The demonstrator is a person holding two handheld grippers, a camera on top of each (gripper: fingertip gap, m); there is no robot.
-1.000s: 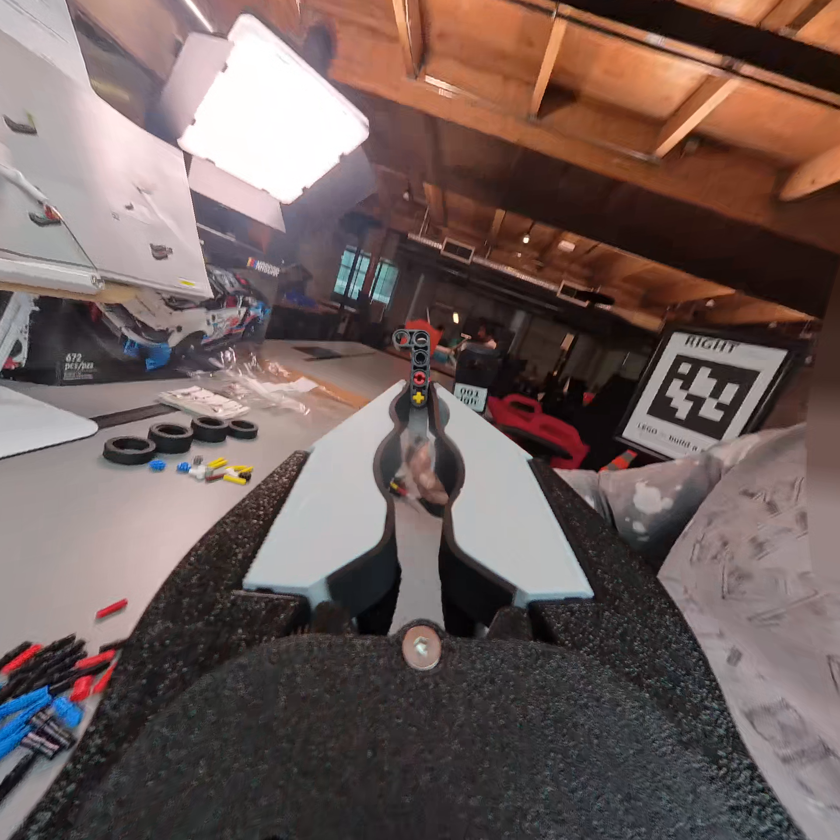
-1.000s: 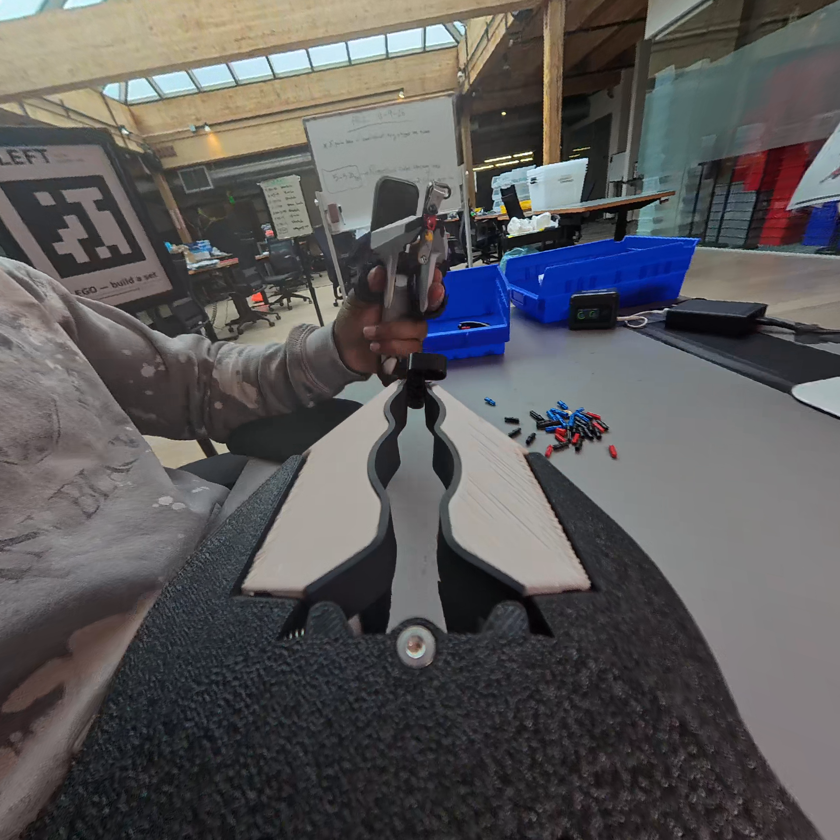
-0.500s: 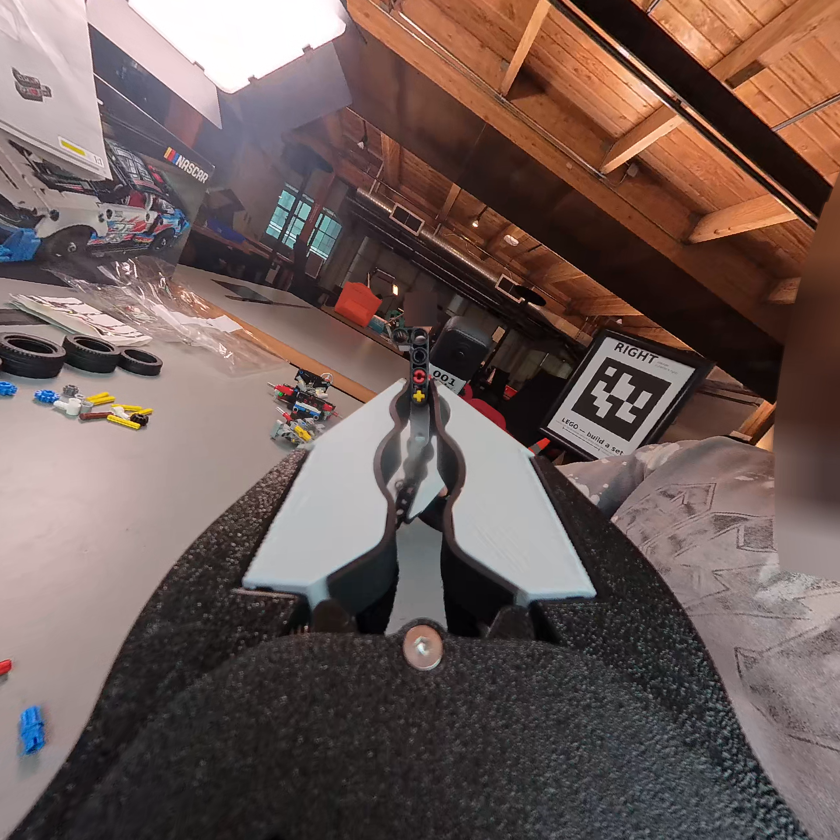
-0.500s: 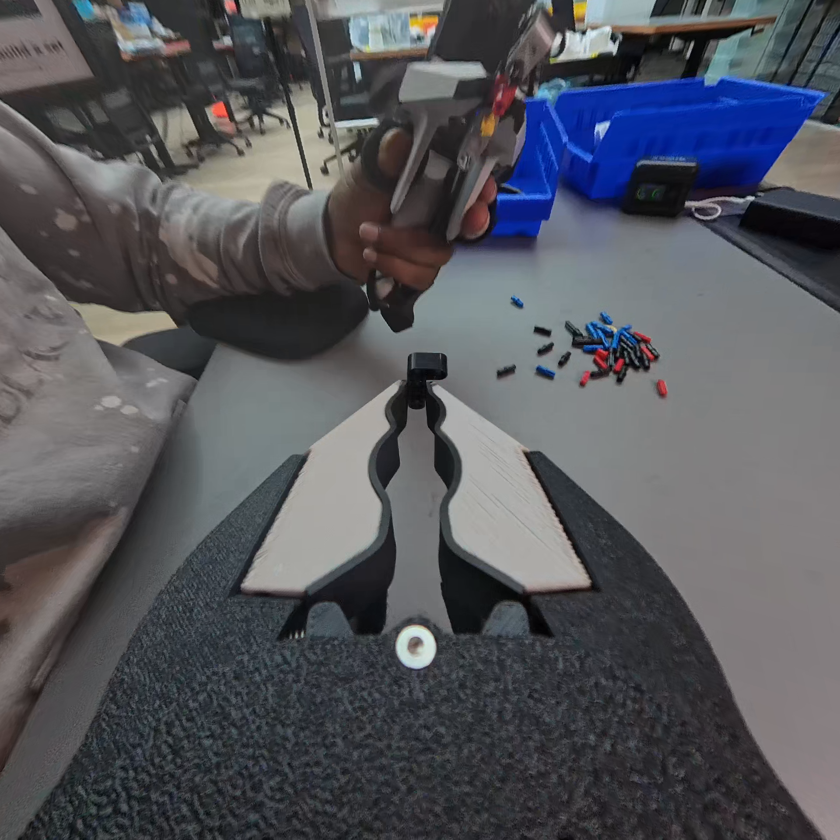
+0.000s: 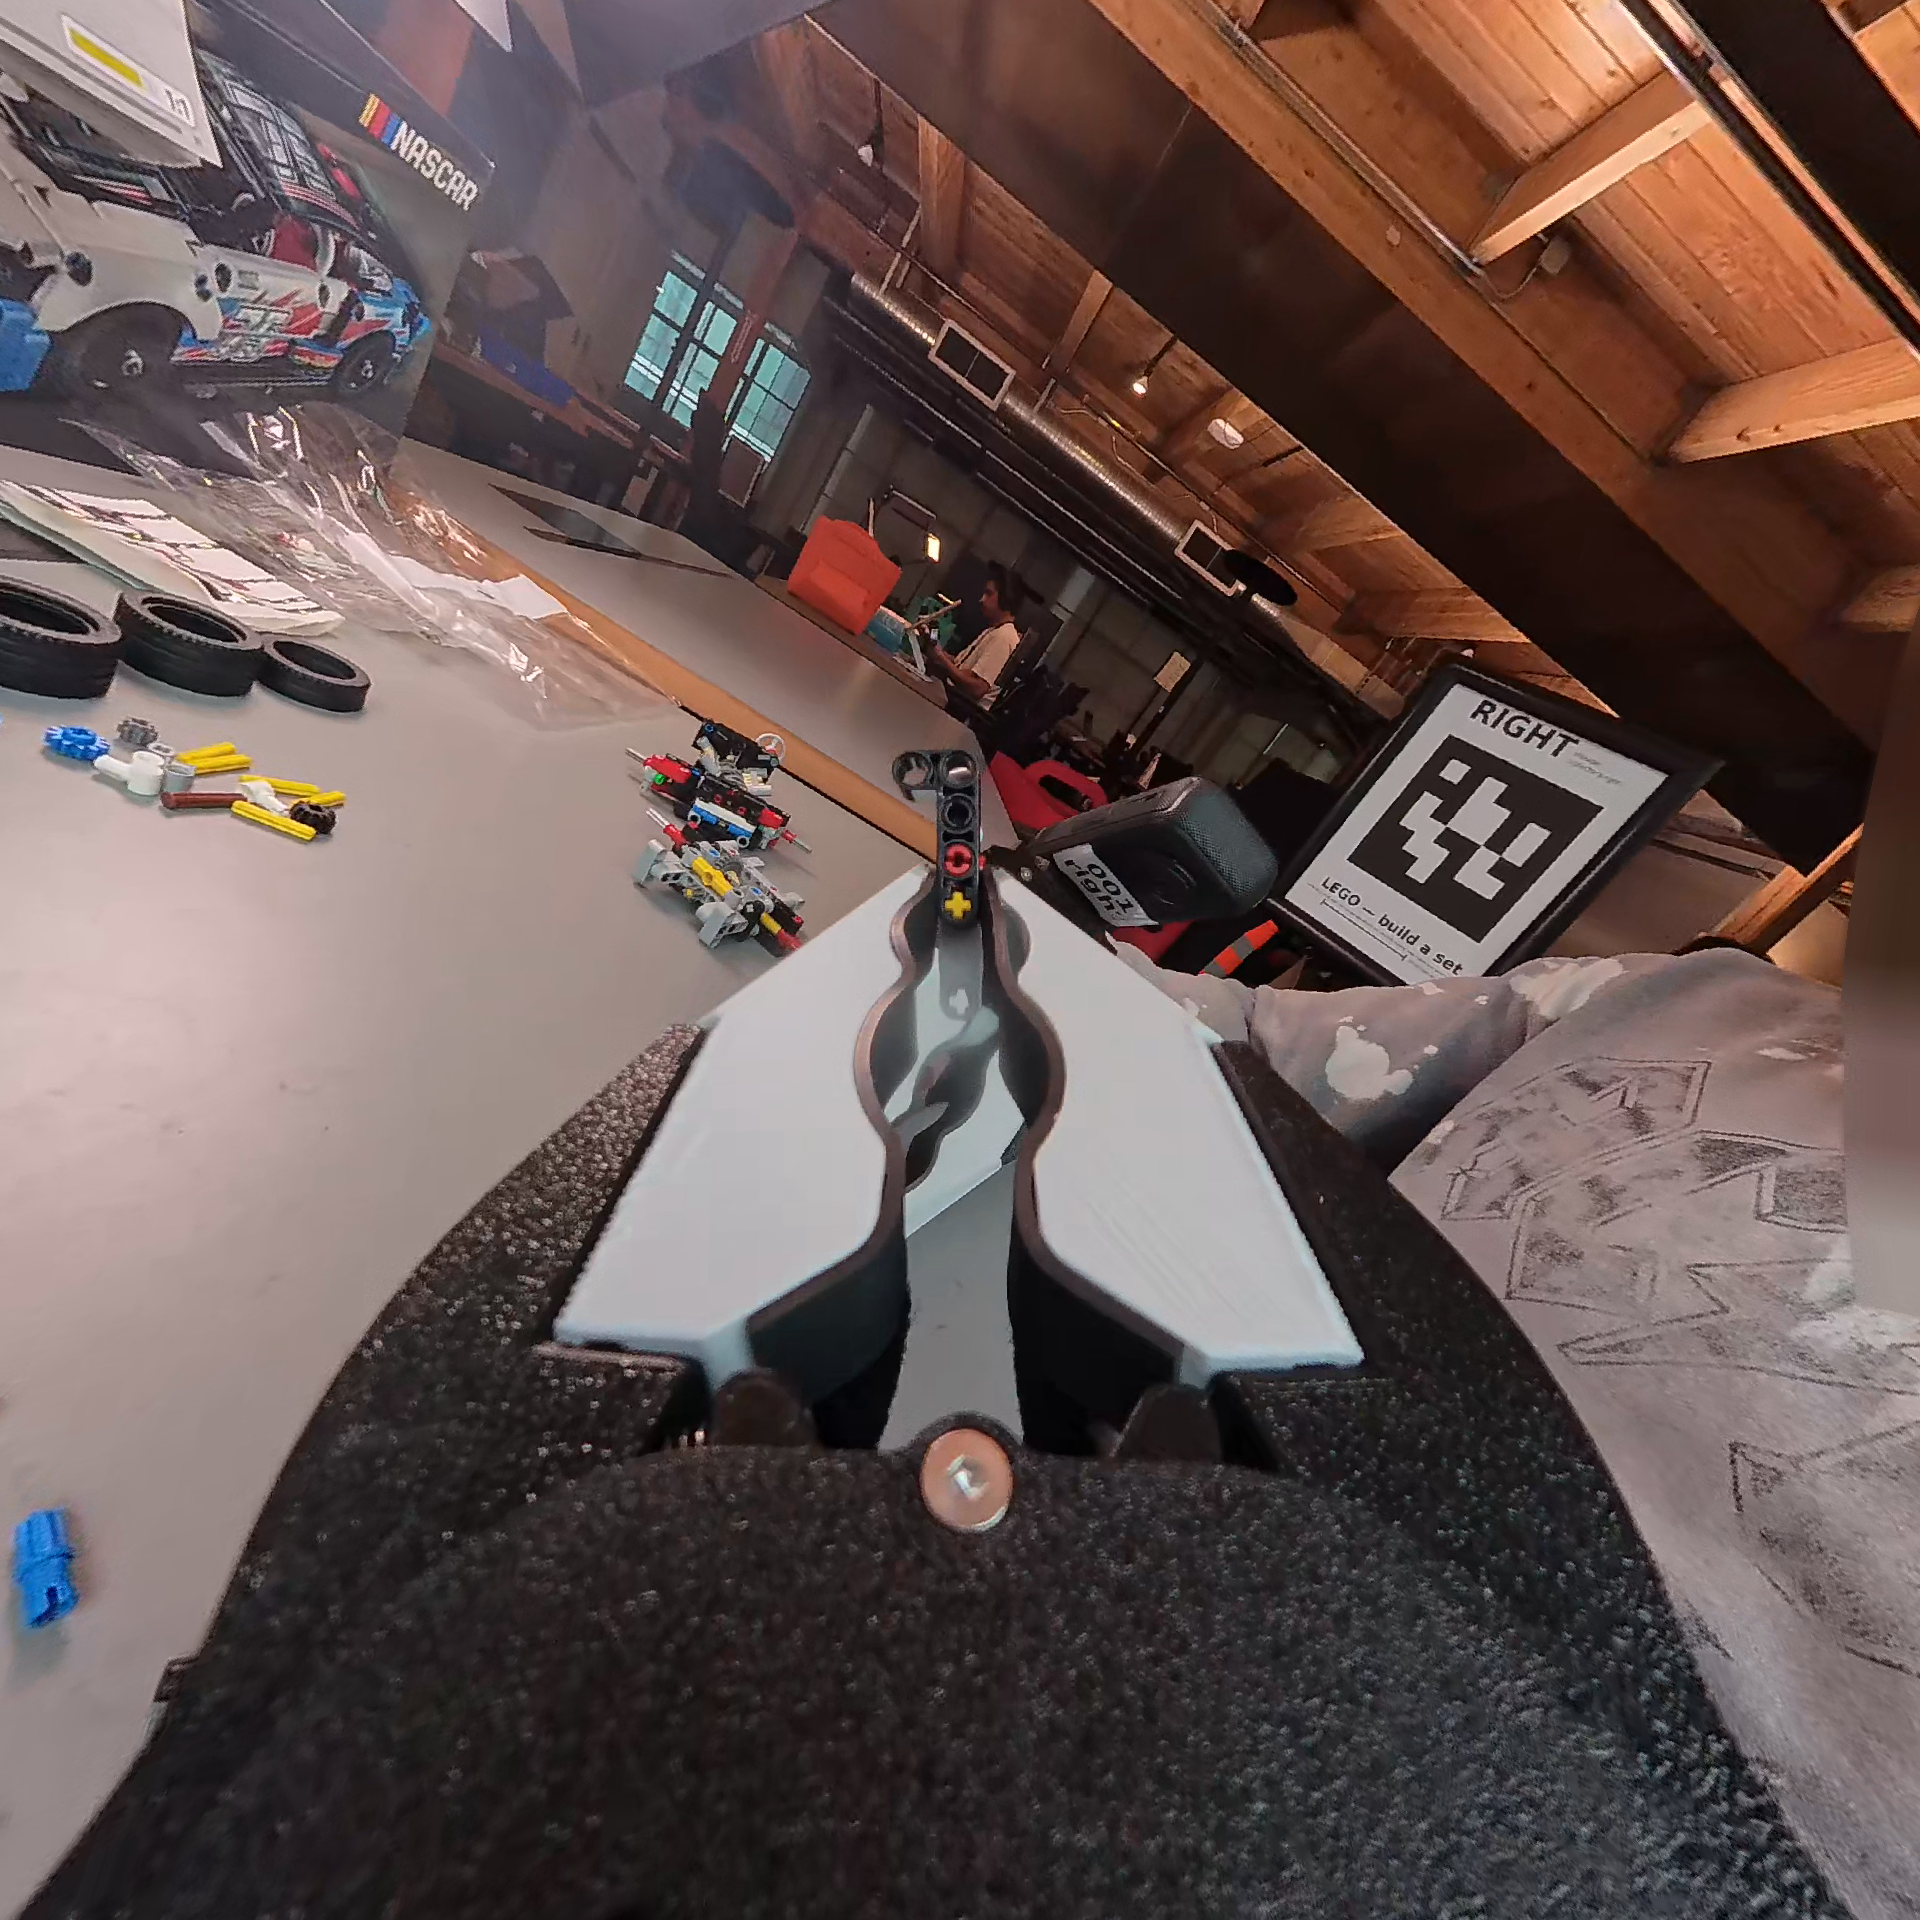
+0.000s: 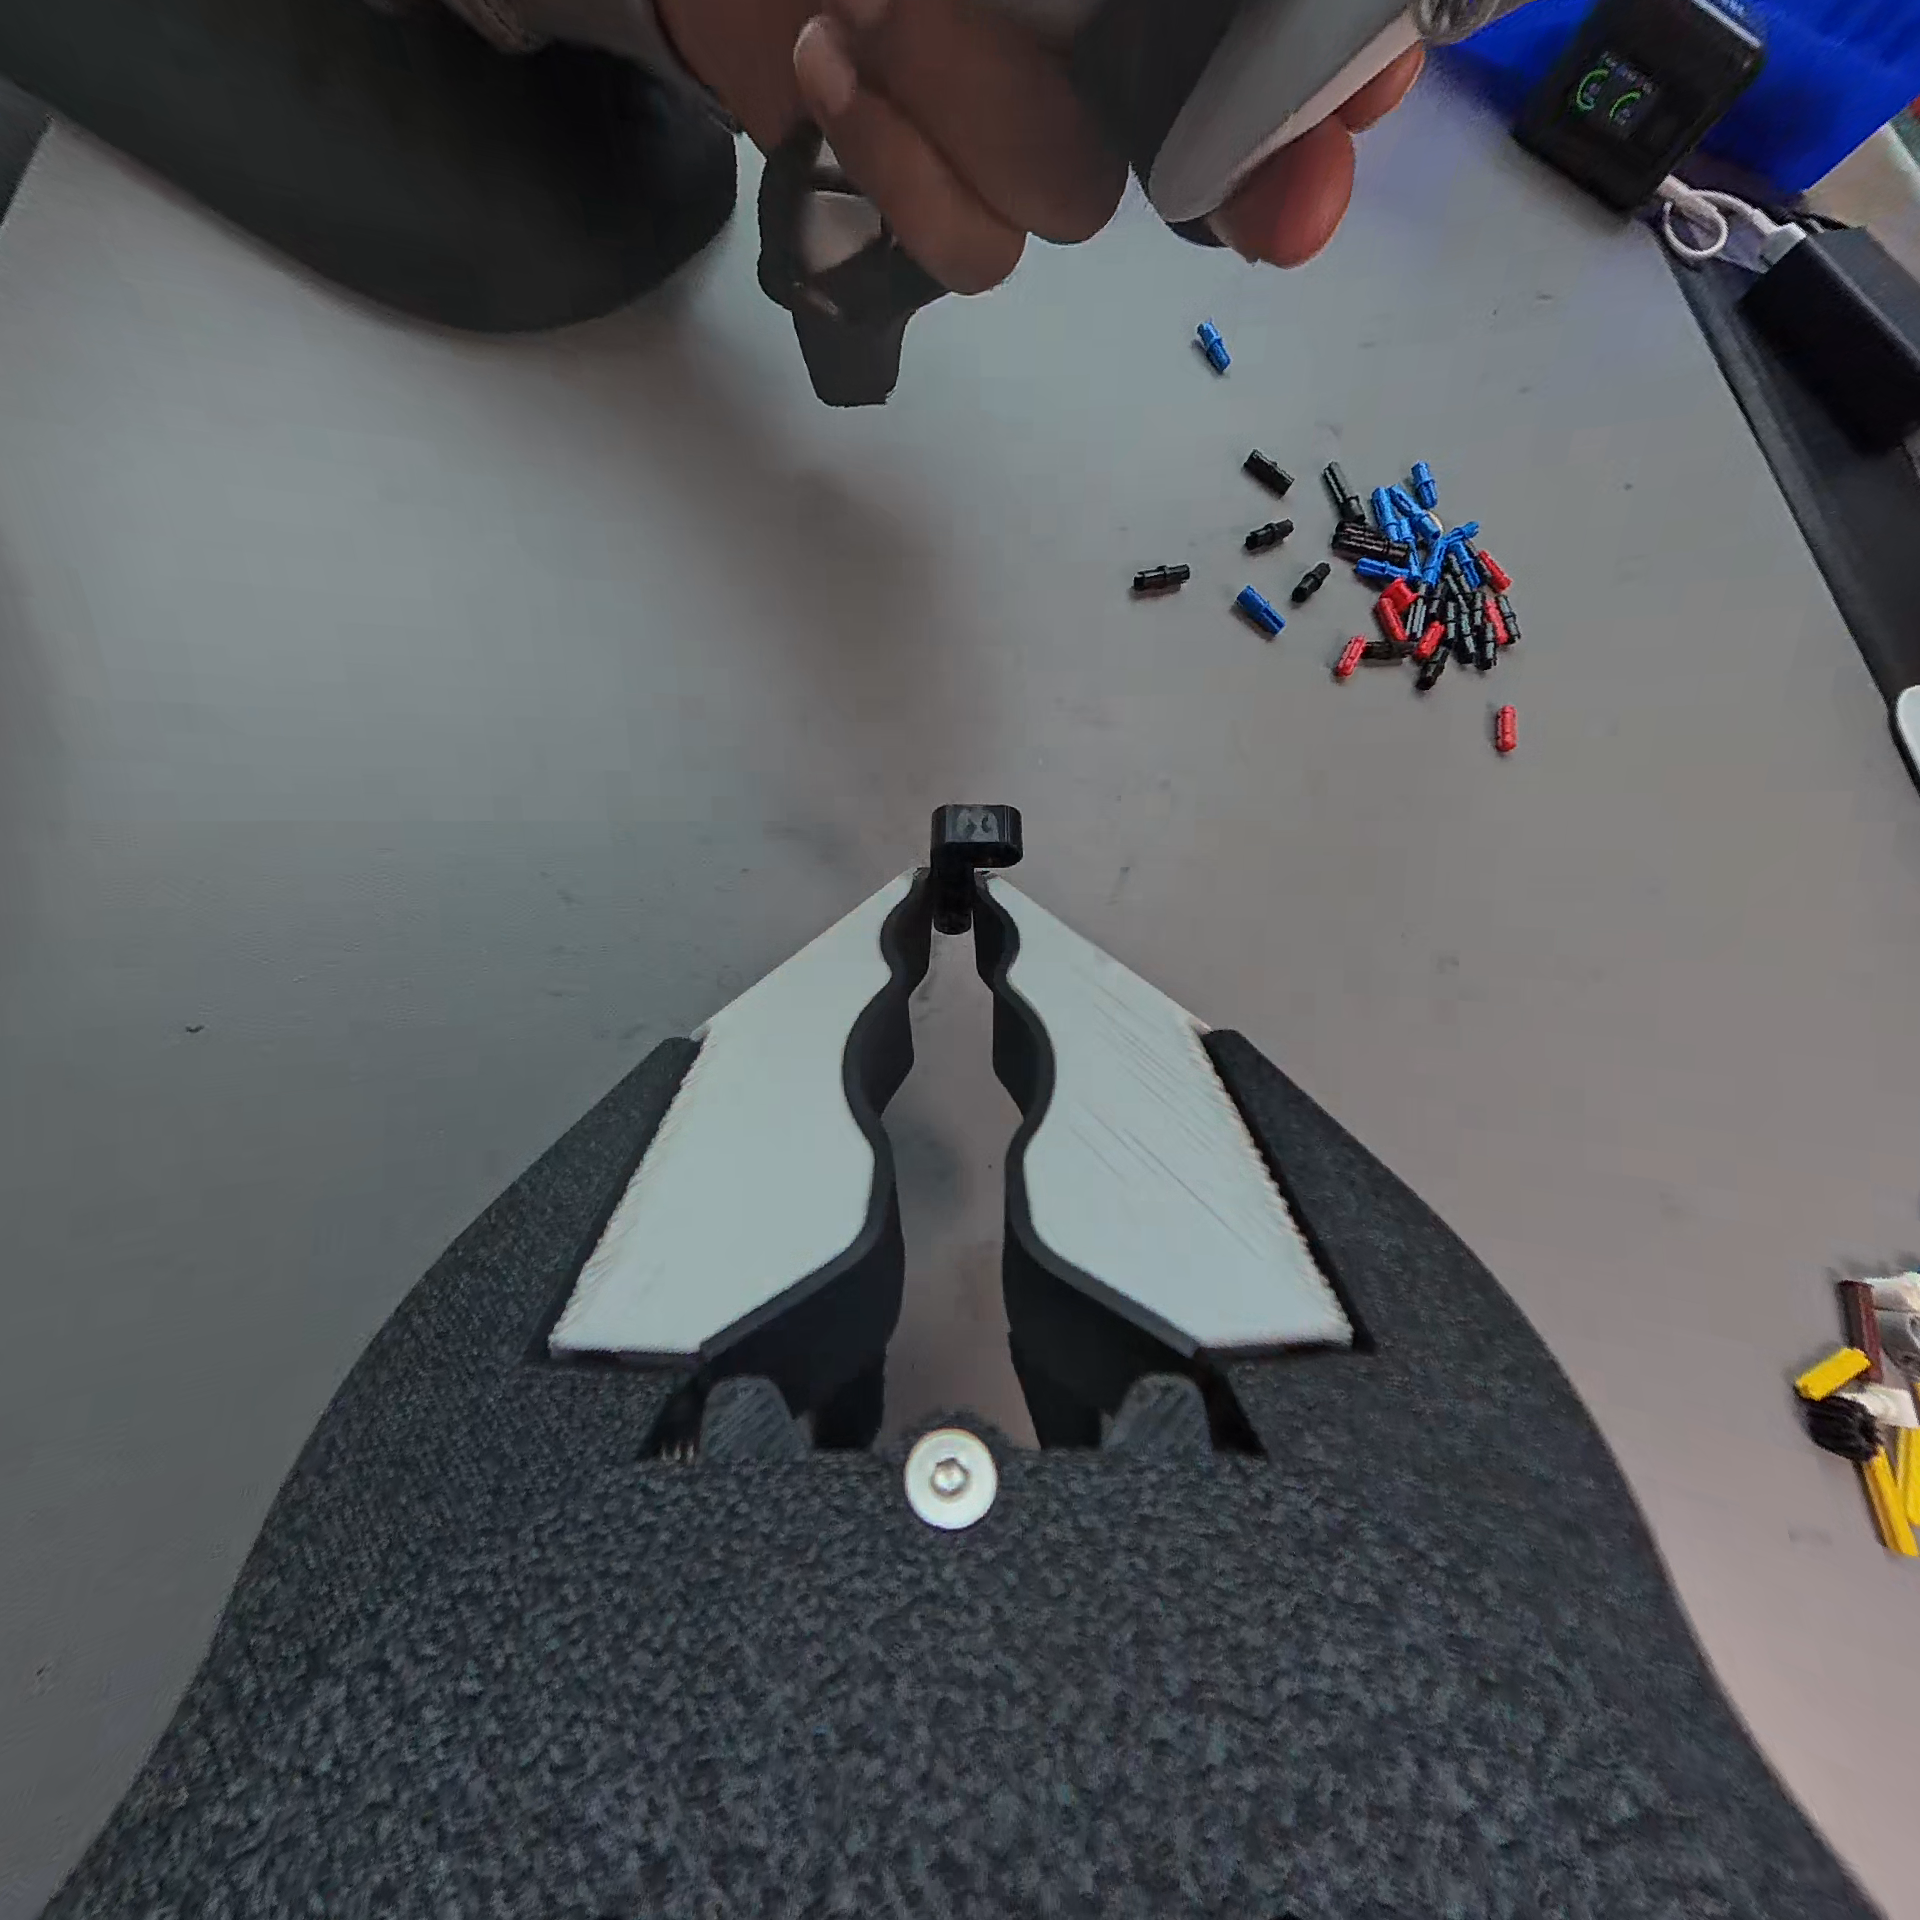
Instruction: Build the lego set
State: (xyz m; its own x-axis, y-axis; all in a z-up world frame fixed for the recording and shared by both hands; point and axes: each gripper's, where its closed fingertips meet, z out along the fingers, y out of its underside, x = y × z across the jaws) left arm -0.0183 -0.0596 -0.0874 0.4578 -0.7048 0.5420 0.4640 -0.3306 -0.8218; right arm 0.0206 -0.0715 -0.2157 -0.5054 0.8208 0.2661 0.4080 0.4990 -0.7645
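A: Left wrist view: your left gripper point(image 5: 954, 896) is clamped on the black beam point(image 5: 958, 831), red and yellow pins showing, held above the table point(image 5: 260, 1039). The set box point(image 5: 208, 208) and a tag sign point(image 5: 1475, 842) carry print (not quoting it).

B: Right wrist view?

A: Your right gripper point(image 6: 951, 883) pinches a small black connector point(image 6: 971, 844) by its stem. A thin hold; it could twist out when you press it in.
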